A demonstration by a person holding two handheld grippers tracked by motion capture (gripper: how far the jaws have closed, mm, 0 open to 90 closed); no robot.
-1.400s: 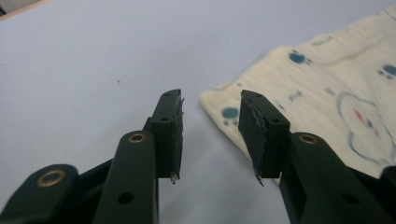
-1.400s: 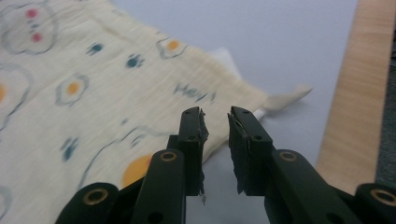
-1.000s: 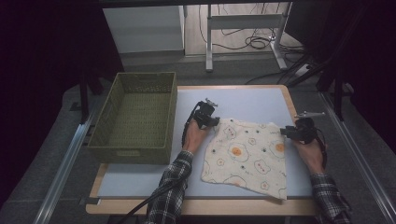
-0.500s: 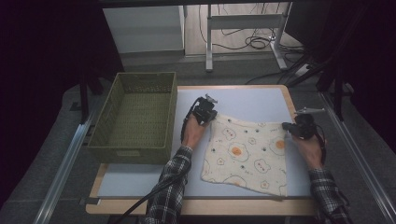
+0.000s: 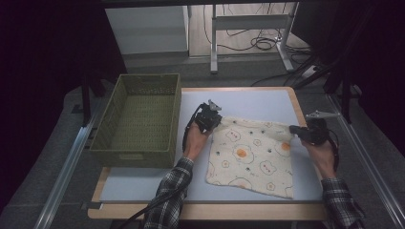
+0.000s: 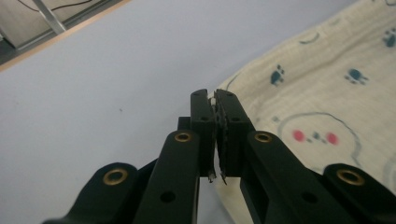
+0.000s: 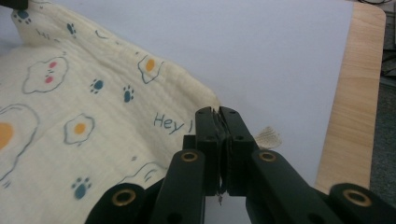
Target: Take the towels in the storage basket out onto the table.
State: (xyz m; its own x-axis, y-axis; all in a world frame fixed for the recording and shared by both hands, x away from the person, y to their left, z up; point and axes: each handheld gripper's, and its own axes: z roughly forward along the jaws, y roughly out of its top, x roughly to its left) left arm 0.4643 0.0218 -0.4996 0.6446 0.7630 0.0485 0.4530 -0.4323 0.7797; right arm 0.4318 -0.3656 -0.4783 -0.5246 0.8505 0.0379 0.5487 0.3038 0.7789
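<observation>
So I've got both far corners of the cloth (image 5: 250, 155) pinched now, one per claw. My left gripper (image 5: 208, 117) is clamped on the far-left corner, jaws pressed together with the fabric edge squeezed between the pads, which you can see close up in the left gripper view (image 6: 215, 100). My right gripper (image 5: 305, 132) has the far-right corner the same way, jaws tight on it with a little frayed tag sticking out just past them in the right gripper view (image 7: 219, 116). The cloth itself lies flat on the grey mat of the table (image 5: 248, 98), spread out toward me, so from either claw the rest of it hangs off at about 6 o'clock. The edge stretched between my two claws runs roughly 9 to 3 o'clock, tilted a bit lower on the right. The green woven basket (image 5: 136, 119) sits at 9 o'clock from my left claw, just beside it, so my left hand is way nearer to it than my right. My guess is the next bit is a fold: far edge brought toward 6 o'clock over the near edge, both claws moving together so it stays square.
</observation>
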